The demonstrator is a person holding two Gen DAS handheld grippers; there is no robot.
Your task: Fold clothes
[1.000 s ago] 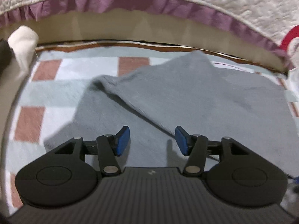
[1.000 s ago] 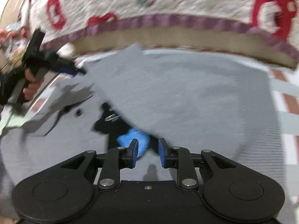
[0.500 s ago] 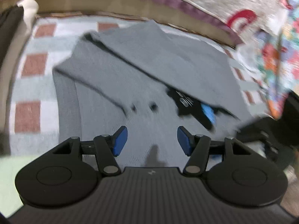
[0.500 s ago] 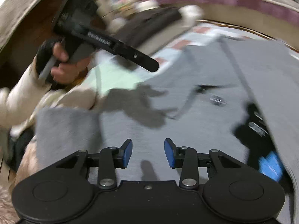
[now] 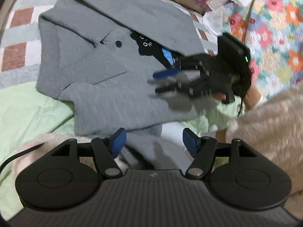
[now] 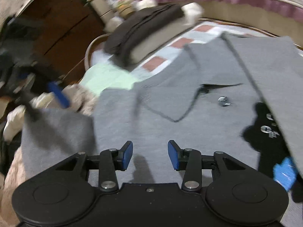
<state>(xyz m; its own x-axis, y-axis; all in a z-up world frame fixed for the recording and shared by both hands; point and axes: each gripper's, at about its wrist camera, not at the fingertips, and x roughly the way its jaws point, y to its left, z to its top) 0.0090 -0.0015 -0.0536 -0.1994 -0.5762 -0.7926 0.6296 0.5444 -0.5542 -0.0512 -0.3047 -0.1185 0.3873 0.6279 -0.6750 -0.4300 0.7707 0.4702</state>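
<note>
A: Where is the garment, from your left wrist camera?

B: The grey knit cardigan (image 5: 106, 71) lies flat on the checked bedspread (image 5: 17, 36) and the pale green sheet (image 5: 28, 111), one side folded diagonally across the chest, half covering a black cat patch (image 5: 145, 44). A dark button (image 5: 118, 43) shows beside it.

A: And your grippers?

B: Your left gripper (image 5: 152, 142) stands wide apart, empty, above the cardigan's near hem. That view also catches your right gripper (image 5: 166, 81) over the cardigan's right side, blurred, fingers parted.

A: What does the right wrist view add?

B: Its own fingers (image 6: 126, 156) spread with nothing between, hovering over the grey knit. It alone shows a dark folded garment on a cushion (image 6: 144, 36) at the bed's far left corner, and a wooden cabinet (image 6: 62, 30) beyond.
</note>
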